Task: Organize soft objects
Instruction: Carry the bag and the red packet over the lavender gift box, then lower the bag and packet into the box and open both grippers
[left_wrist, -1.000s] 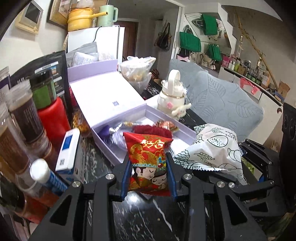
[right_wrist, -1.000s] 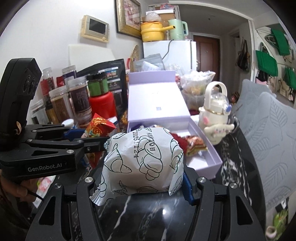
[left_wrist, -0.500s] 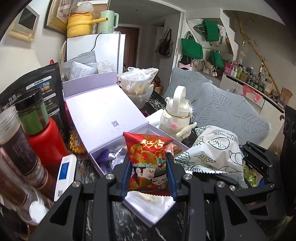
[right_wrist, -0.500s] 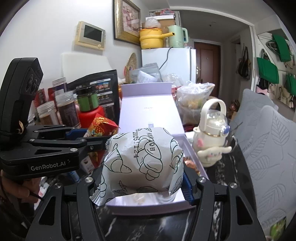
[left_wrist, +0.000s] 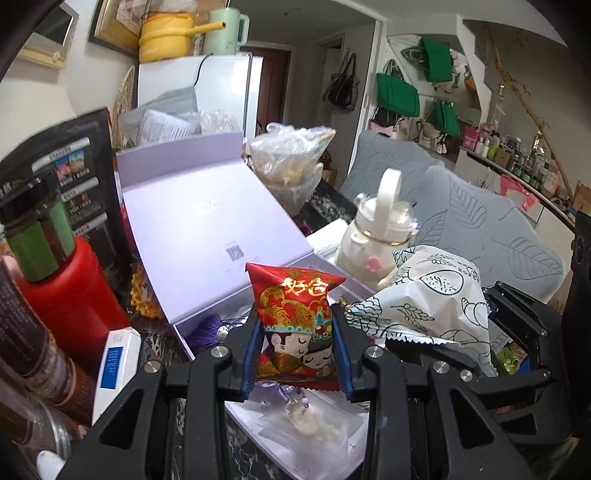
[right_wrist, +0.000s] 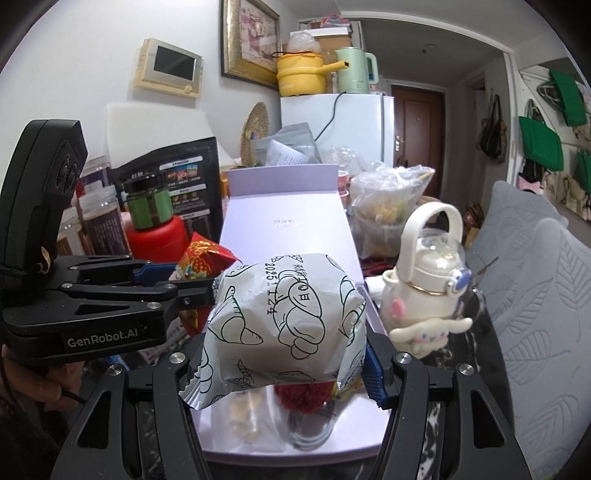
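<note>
From the left wrist cam, the left hand-held gripper (left_wrist: 297, 349) is clamped on a red snack packet (left_wrist: 295, 325), held above the open lilac box (left_wrist: 207, 229) on the dark desk (left_wrist: 166, 345).

Right wrist cam: the right hand-held gripper (right_wrist: 280, 365) is squeezing a white printed pouch (right_wrist: 284, 314) over that same box, with a white bottle (right_wrist: 428, 291) just beside it.

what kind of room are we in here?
Most likely a lived-in home, a kitchen-dining corner: a white fridge topped with a yellow pot and kettle, food jars, green bags hung near the door.
</note>
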